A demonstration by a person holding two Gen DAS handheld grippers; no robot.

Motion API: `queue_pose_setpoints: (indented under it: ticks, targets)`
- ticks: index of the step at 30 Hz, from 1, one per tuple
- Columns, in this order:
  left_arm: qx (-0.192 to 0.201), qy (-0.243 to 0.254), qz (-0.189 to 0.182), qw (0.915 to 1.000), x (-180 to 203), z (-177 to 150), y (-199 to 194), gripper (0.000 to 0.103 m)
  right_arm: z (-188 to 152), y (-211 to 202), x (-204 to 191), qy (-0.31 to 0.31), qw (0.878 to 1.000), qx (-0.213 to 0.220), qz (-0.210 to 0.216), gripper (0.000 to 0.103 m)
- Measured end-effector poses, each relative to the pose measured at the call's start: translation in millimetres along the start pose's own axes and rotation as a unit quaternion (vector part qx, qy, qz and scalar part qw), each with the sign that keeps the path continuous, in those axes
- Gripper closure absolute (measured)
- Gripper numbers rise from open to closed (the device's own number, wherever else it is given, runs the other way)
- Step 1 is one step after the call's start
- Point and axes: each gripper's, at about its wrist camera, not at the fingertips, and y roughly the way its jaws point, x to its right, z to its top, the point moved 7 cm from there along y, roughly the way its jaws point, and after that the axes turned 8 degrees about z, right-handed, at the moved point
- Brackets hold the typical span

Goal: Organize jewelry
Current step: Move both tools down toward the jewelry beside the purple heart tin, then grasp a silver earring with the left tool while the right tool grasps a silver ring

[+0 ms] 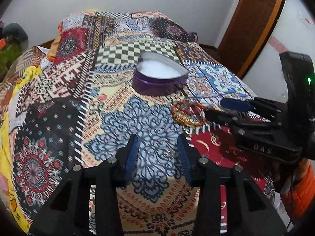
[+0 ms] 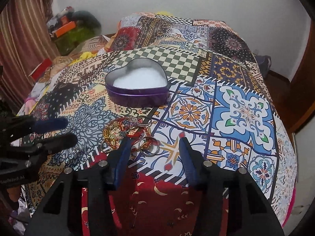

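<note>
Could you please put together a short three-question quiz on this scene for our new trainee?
1. True or false: the heart tin is shut with a lid.
2. Which lies nearer the jewelry pile?
A. the left tongs
B. the right tongs
C. both are equally far
3. Fill in: the tin stands on a patterned ____.

Key
1. False: it is open, with a white lining showing.
2. B: the pile sits just at the right tongs' fingertips; both tongs are open and hold nothing.
3. Bedspread.
</note>
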Motion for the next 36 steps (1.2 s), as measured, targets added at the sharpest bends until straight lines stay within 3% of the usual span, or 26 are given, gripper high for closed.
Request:
queue_pose_setpoints:
  ticks: [6, 14, 23, 36]
  targets:
    - [-0.010, 0.009, -0.007, 0.9999, 7.6, -9.3, 2.2, 0.069, -3.0, 6.1, 0.8, 0.001, 1.000, -0.009, 0.005, 0.068]
    - [-0.011, 0.020, -0.014, 0.9997, 14.3, -13.6, 4.2, 0.094, -3.7, 9.7, -4.4, -0.013, 1.000, -0.013, 0.017, 0.082]
    - [0.015, 0.036, -0.003, 0.9992, 21.7, -6.8, -3.8, 0.094, -2.5, 2.3, -5.3, -0.011, 1.000, 0.001, 0.011, 0.083]
    - [0.075, 0.029, 0.005, 0.9968, 10.9, 28.1, -32.9, 0.094, 18.2, -37.1, -14.2, -0.011, 0.998, 0.055, 0.005, 0.083]
